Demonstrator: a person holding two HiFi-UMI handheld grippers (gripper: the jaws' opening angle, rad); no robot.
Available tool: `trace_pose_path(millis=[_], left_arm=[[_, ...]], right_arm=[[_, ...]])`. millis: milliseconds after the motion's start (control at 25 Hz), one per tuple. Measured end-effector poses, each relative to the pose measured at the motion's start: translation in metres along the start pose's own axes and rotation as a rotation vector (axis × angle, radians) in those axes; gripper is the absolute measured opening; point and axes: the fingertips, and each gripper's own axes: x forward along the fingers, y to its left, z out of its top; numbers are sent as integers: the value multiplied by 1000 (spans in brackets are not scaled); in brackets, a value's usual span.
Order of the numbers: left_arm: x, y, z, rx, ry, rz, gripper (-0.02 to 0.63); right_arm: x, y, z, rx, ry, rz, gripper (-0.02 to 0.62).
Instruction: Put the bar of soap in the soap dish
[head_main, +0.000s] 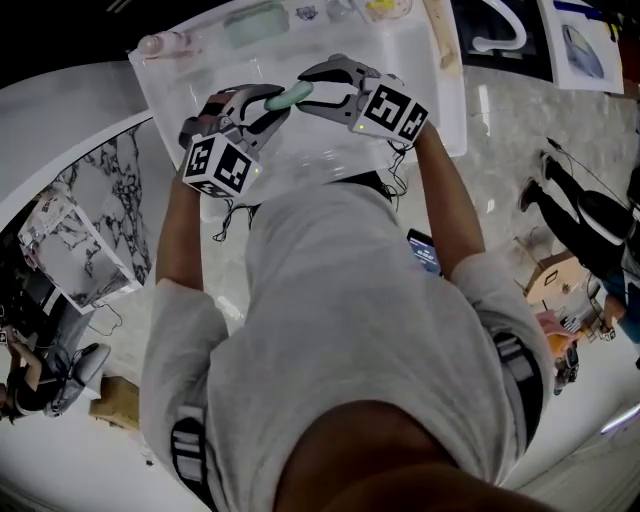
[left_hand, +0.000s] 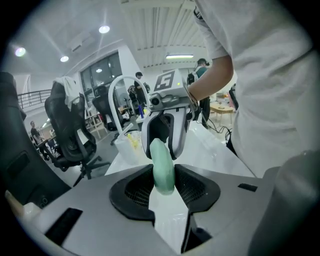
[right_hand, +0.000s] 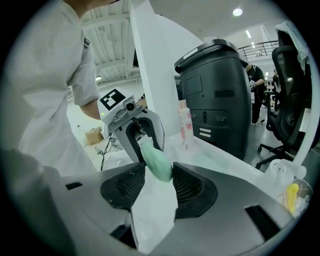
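At the far left corner of the shallow clear plastic tray (head_main: 447, 110), which lies on the white tabletop (head_main: 70, 100), sits a pink bottle (head_main: 165, 43). Just right of it along the tray's far edge is the pale green rectangular soap dish (head_main: 255, 23), its inside too blurred to read. Nearer the person, above the tray's middle, the left gripper (head_main: 268, 106) has its jaws clamped on one end of the pale green oval bar of soap (head_main: 290, 97). The right gripper (head_main: 320, 95) has its jaws pressed on the other end, so the bar hangs between the two, apart from the dish. Toward the tray's far right corner stands a clear cup (head_main: 386, 8) with something yellow in it.
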Motion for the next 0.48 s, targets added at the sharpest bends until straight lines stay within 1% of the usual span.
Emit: trace_pose_path(millis=[80, 200, 320, 480], left_arm=[[1, 4, -5, 21, 32, 21, 143], [2, 14, -10, 36, 67, 66, 143], [2, 23, -15, 49, 99, 101, 143], [6, 29, -23, 87, 170, 128, 143]], right_arm=[[2, -5, -2, -20, 6, -26, 172], [7, -20, -7, -43, 28, -102, 161], [11, -32, -9, -16, 17, -176, 150], [17, -42, -17, 37, 8, -261, 130]])
